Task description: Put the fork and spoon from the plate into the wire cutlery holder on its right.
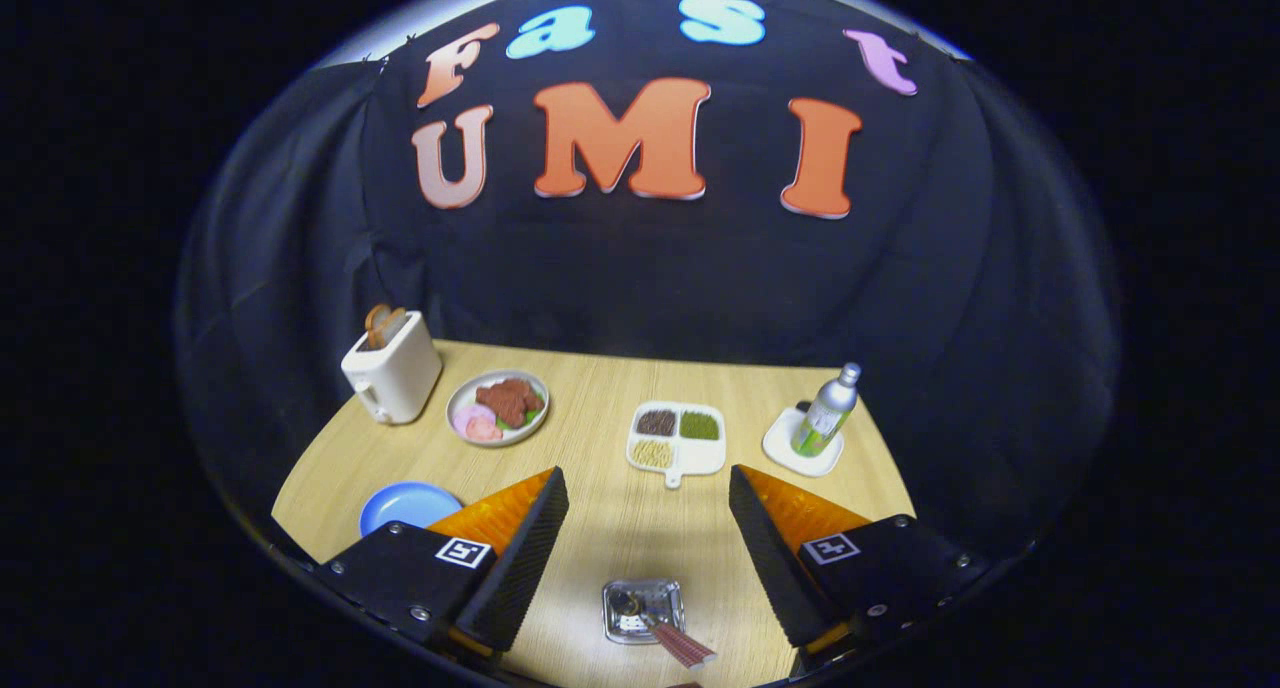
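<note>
Now, going left to right: the blue plate [408, 506] lies near, just left of the left finger, with no cutlery visible on it. The gripper [648, 513] is spread wide, holding nothing. Below, between the fingers, the wire cutlery holder [643, 610] holds a red-handled utensil [680, 644] (fork or spoon, unclear), handle leaning near-right. Probably light, stiff and slippery metal; the ribbed handle looks the safest grip.

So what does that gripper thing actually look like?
The gripper has two wedge-shaped fingers with ribbed inner faces. Each sits on a dark, screwed-down block bearing a small square black-and-white marker. No cables or sleeves are visible.
</note>
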`<act>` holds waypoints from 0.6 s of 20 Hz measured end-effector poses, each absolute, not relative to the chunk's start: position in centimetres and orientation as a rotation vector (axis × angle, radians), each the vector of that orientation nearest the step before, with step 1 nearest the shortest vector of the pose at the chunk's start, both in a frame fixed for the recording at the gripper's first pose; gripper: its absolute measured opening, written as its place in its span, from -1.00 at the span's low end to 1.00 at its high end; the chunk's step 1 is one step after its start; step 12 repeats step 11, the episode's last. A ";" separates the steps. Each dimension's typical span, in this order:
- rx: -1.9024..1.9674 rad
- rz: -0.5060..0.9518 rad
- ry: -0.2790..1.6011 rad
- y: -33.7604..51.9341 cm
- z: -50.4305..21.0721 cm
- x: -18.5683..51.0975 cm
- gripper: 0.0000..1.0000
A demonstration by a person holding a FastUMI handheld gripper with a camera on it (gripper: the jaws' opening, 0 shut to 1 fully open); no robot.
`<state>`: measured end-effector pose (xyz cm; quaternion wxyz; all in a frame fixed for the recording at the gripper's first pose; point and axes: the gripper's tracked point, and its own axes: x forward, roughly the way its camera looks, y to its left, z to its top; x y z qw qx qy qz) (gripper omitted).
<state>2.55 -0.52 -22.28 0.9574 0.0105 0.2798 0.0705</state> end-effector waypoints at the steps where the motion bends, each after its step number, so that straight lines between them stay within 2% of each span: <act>1: 0.015 0.124 0.500 -0.8 -20.6 2.9 0.95; 6: -0.006 0.034 0.198 -2.5 -12.4 4.2 0.94; 12: 0.024 0.027 0.068 -2.0 -7.0 3.7 0.94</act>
